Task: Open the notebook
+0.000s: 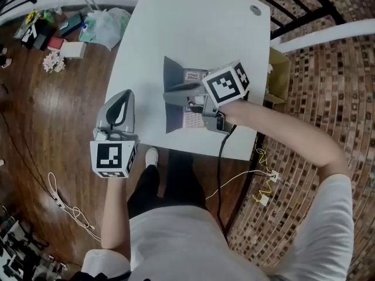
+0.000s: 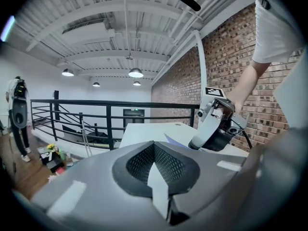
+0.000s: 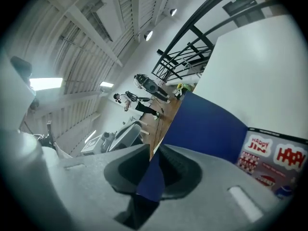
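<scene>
Blue-covered and partly open, the notebook (image 1: 176,107) lies near the front edge of the white table (image 1: 193,16), at the centre of the head view. Its front cover (image 3: 207,124) stands up off a first page (image 1: 193,75) printed in red lettering. We have the right gripper (image 1: 174,93) clamped on the free edge of that cover. In the right gripper view the blue sheet runs straight between the two pads, pinched thin, and that grip is what holds it raised instead of lying flat. The left gripper (image 1: 123,95) sits at the lower left of the head view, off the table's edge and over the wooden floor (image 1: 53,110). Its jaws are together and carry nothing. We judge it is held aside to leave the cover room to swing. Nothing pins the notebook's body, so the book could slide or lift as the cover goes over. The task looks about halfway done, with the cover yet to be laid flat.
</scene>
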A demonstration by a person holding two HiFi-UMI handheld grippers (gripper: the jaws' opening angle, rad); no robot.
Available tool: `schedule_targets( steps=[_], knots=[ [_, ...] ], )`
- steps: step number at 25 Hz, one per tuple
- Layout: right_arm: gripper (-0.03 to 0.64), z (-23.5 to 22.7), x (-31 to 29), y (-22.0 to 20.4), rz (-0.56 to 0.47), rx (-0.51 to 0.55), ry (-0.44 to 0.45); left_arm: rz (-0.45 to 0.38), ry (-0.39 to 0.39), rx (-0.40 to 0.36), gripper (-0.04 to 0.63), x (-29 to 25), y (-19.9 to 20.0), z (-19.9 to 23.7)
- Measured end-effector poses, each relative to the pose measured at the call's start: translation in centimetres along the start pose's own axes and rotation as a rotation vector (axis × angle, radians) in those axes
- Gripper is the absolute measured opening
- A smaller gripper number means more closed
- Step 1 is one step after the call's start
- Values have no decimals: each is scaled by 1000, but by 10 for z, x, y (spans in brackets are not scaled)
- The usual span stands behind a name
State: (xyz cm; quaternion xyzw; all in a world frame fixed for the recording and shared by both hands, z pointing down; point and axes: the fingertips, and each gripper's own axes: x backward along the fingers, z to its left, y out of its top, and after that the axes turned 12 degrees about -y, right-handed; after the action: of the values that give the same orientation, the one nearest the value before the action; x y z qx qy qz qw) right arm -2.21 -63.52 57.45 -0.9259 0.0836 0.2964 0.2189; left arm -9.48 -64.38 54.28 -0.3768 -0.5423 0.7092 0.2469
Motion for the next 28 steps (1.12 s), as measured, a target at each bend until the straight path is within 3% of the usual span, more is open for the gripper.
schedule_targets(
  steps=[11, 18, 22, 25, 28],
  knots=[
    [49, -39, -124, -19, 110, -54, -189, 17, 65, 96, 15, 40, -54, 44],
    [46, -57, -139, -39, 202, 19, -295, 20, 50, 114, 15, 46, -68, 45],
    [-8, -64, -141, -39, 226, 84, -373, 22, 30, 104, 15, 53, -67, 40],
    [-8, -67, -140, -39, 216, 122, -432, 21, 13, 75, 15, 57, -65, 31],
    [-8, -67, -130, -39, 155, 84, -489, 19, -15, 58, 15, 66, -52, 16]
  ],
)
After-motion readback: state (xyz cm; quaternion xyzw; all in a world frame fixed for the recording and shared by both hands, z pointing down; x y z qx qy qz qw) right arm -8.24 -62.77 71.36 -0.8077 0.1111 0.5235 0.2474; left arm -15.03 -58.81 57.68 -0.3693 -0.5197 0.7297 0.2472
